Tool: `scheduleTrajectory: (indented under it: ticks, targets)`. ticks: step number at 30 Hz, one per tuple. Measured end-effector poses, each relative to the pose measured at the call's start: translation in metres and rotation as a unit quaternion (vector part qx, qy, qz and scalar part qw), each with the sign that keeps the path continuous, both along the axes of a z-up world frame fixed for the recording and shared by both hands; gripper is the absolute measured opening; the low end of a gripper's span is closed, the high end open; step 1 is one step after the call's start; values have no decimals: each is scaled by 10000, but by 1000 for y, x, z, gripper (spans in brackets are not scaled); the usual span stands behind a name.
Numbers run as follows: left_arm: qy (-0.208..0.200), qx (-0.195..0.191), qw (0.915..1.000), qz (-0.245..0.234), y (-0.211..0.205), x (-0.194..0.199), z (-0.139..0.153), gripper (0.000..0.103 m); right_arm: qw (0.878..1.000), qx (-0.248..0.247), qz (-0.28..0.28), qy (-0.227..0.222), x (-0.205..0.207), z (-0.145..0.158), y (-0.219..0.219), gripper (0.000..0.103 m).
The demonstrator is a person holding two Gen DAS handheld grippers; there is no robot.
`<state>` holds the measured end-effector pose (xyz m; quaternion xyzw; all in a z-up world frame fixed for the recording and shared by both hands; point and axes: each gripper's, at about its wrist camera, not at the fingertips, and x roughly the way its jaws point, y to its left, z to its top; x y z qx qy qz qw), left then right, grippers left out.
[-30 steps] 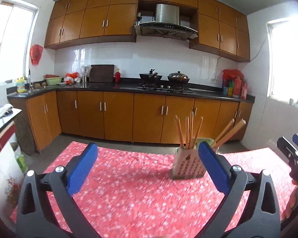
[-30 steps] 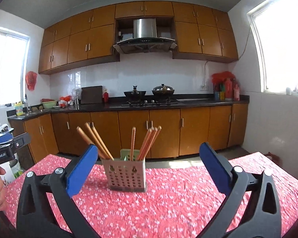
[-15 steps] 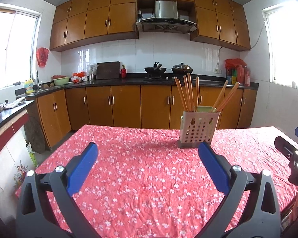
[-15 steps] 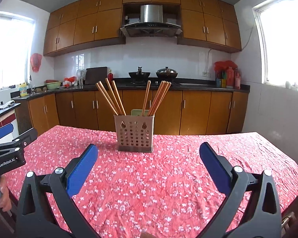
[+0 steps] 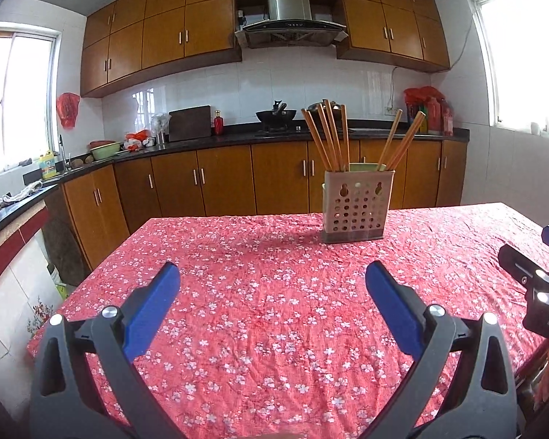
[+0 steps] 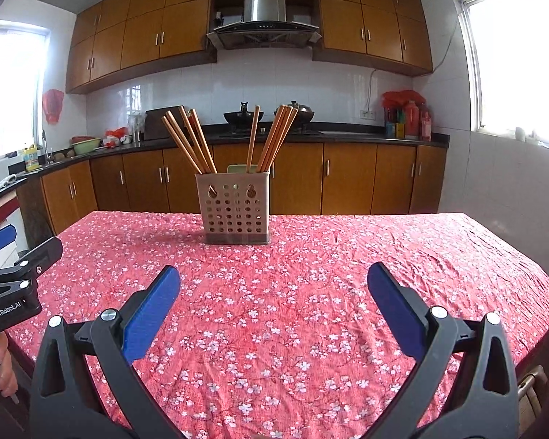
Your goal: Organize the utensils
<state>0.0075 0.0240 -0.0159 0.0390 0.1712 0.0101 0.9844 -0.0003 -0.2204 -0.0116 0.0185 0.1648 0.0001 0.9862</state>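
Observation:
A beige perforated utensil holder [image 5: 355, 206] stands on the red floral tablecloth [image 5: 274, 292] at the far middle of the table, with several wooden chopsticks [image 5: 329, 139] upright in it. It also shows in the right wrist view [image 6: 235, 214], chopsticks [image 6: 271, 139] fanned out. My left gripper [image 5: 272, 292] is open and empty, above the near table, well short of the holder. My right gripper [image 6: 273, 294] is open and empty, also near the front edge. Each gripper shows at the edge of the other's view.
The table [image 6: 457, 256] is covered by the red cloth; its right edge drops off near the wall. Behind it run brown kitchen cabinets [image 5: 219, 183], a black counter with a stove and pots [image 5: 276, 115], and bottles [image 6: 413, 120] at the right.
Both grippers have pulled back and tilted down from the holder, so more of the tablecloth shows and the holder looks farther away. Both stay open and empty.

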Motion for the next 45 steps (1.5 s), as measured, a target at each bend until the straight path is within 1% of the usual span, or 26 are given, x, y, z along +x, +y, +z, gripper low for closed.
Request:
scheduleTrajectory:
  ticks: [18,28,45]
  targets:
    - [352,-181,9992,-36,-4,8,-11,99,9998,63,-16,191,3,-7,-3,101]
    - [402,-186,9990,-53,-8,11,-11,99,9995,125,-36,280,7,-8,-4,101]
    - [406,-224,9989,-71,-8,13,-10,99,9995,135,-47,264,8,-8,-4,101]
